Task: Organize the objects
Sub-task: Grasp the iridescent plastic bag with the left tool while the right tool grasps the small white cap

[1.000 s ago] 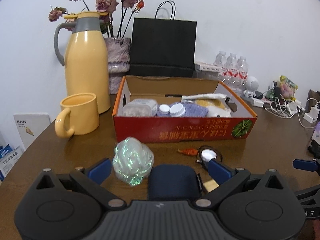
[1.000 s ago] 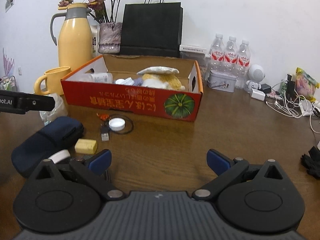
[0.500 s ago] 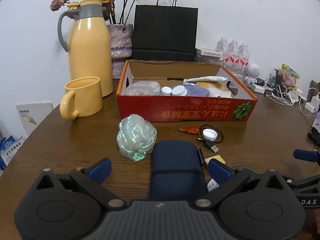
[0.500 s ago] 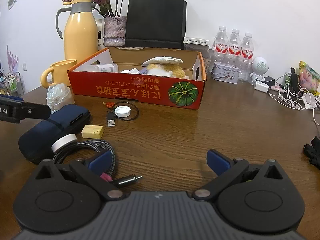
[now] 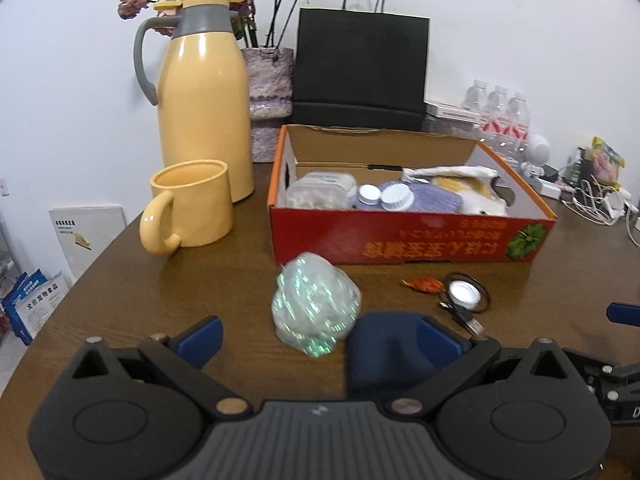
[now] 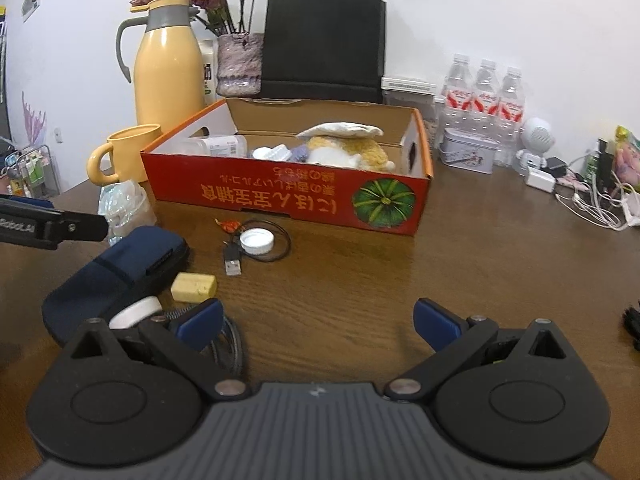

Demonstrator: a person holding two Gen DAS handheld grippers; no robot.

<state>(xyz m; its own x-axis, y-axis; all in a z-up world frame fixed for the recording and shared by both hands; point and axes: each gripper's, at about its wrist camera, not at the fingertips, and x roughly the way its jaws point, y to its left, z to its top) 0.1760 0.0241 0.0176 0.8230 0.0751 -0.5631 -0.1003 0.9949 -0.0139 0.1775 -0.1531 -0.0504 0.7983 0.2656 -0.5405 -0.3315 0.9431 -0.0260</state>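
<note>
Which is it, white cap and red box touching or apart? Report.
Apart. The right wrist view shows bare table between white cap and red box.

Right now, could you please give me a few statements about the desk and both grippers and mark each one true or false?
1. The left gripper is open and holds nothing. True.
2. The white bottle cap lies inside the red cardboard box. False: it lies on the table in front of the box, within a loop of black cable.
3. The navy pouch lies on the table beside the crumpled plastic bag. True.
4. The yellow mug is tipped on its side. False: it stands upright next to the yellow thermos jug.
5. The right gripper is shut on the yellow block. False: it is open and empty.
</note>
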